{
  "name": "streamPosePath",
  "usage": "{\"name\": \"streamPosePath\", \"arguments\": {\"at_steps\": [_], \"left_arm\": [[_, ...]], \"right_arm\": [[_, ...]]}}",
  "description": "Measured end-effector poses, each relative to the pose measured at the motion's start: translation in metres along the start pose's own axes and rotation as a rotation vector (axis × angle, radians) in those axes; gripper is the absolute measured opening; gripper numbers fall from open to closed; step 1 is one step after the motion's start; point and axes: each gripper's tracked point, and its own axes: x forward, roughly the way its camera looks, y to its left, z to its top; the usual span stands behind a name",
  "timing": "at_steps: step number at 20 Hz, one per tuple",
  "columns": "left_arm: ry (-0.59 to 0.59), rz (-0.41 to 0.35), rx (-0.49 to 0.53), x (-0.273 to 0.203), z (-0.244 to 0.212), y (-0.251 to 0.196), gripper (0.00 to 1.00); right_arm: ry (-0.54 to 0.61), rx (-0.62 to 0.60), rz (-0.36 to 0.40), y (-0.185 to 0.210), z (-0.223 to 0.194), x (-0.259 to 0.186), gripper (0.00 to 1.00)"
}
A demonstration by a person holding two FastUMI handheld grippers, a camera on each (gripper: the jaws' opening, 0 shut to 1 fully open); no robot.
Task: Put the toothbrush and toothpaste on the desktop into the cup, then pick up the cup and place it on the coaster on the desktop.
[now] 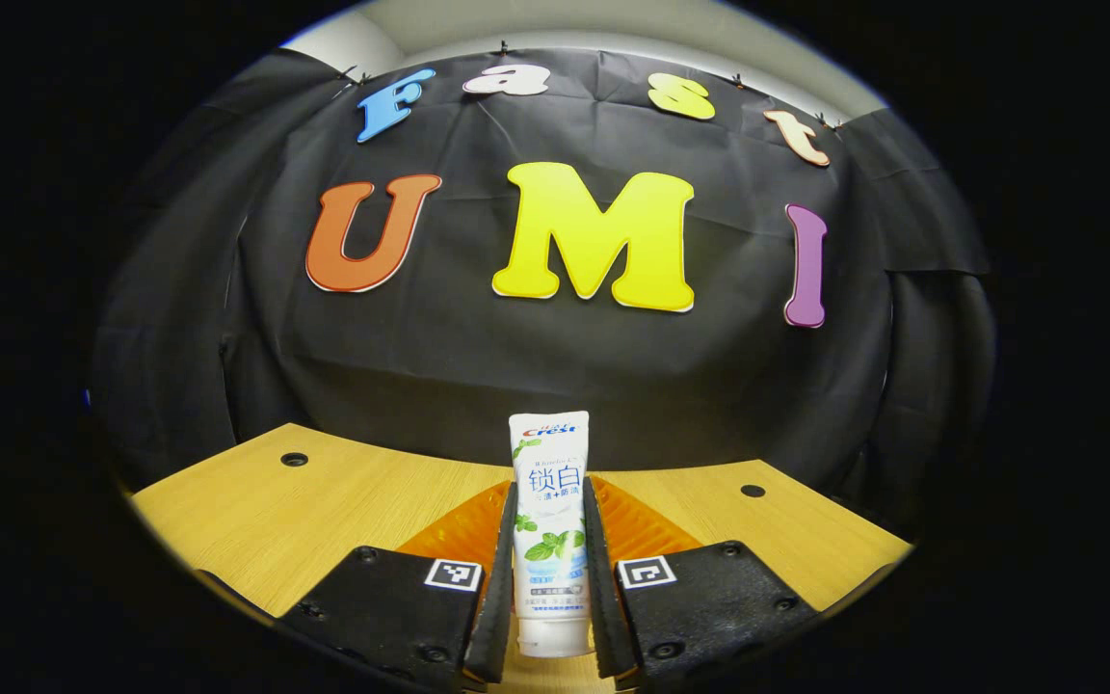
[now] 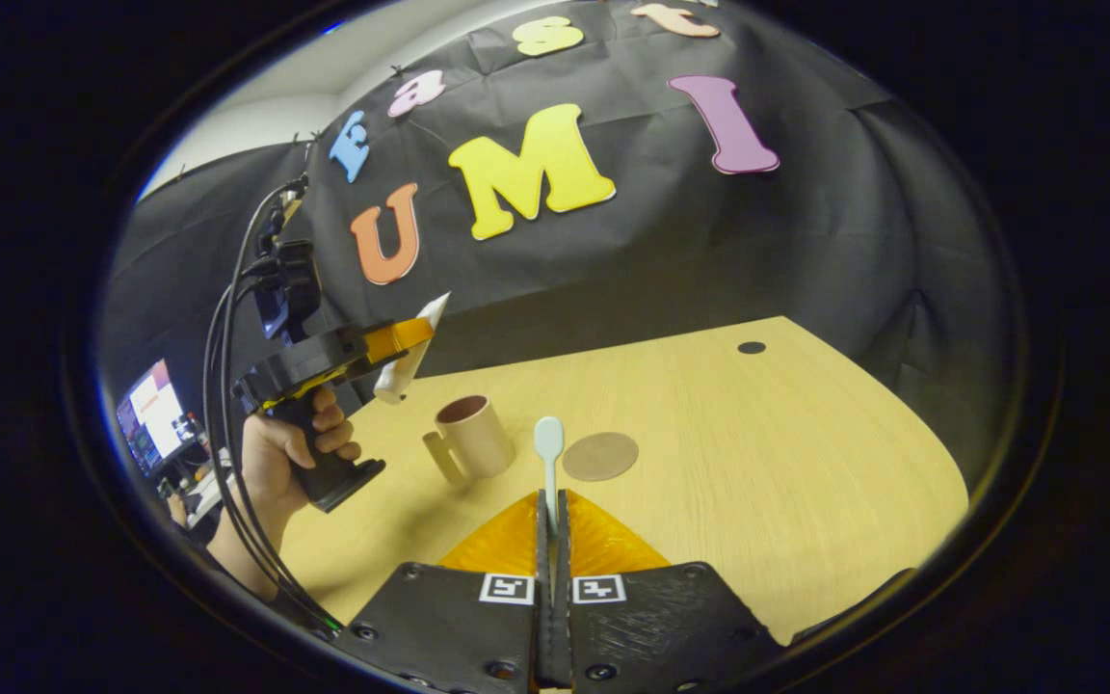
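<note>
In the left gripper view we see our left claw [image 1: 550, 578] clenched on a white plastic toothpaste tube [image 1: 549, 525] with green leaf print, both fingers [image 1: 499, 578] pressing its flat sides. The tube stands upright between them, its long axis running along the fingers, the broad crimped end up against the black cloth wall and the white cap end down near the bottom of the view. It is lifted clear of the light wooden bench [image 1: 256, 516].

In the right gripper view we see our right claw [image 2: 552, 540] clenched on a slim pale mint toothbrush [image 2: 548, 463]. Its long axis lies straight ahead along the fingers, with the rounded end pointing away from us, out over the bench [image 2: 757, 453]. Past that end, on the bench, lies a flat round brown coaster [image 2: 600, 455], and just to its left stands a beige mug-shaped cup [image 2: 470, 439] with a dark inside, upright, its handle turned toward the lower left.

Farther left in that view, a hand [image 2: 290, 453] holds the left claw [image 2: 410, 342] above the bench, up and to the left of the cup. There the toothpaste tube [image 2: 412, 352] hangs tilted, cap end low and toward the cup, crimped end high and to the right.
</note>
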Motion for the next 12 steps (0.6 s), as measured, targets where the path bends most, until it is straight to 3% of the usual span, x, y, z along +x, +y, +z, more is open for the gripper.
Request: {"name": "streamPosePath", "arguments": {"at_steps": [10, 11, 12], "left_arm": [[0.021, -0.007, -0.030, 0.0058, -0.0047, 0.0018, 0.38], [0.022, -0.008, -0.030, 0.0061, -0.0053, 0.0012, 0.42], [0.024, -0.011, -0.030, 0.0071, -0.0050, 0.0015, 0.38]], "right_arm": [[0.006, 0.007, 0.004, -0.0005, -0.0020, 0.0014, 0.00], [0.007, 0.007, 0.005, 0.0001, -0.0035, 0.0019, 0.00], [0.009, 0.009, 0.005, -0.0002, -0.0034, 0.0023, 0.00]]}}
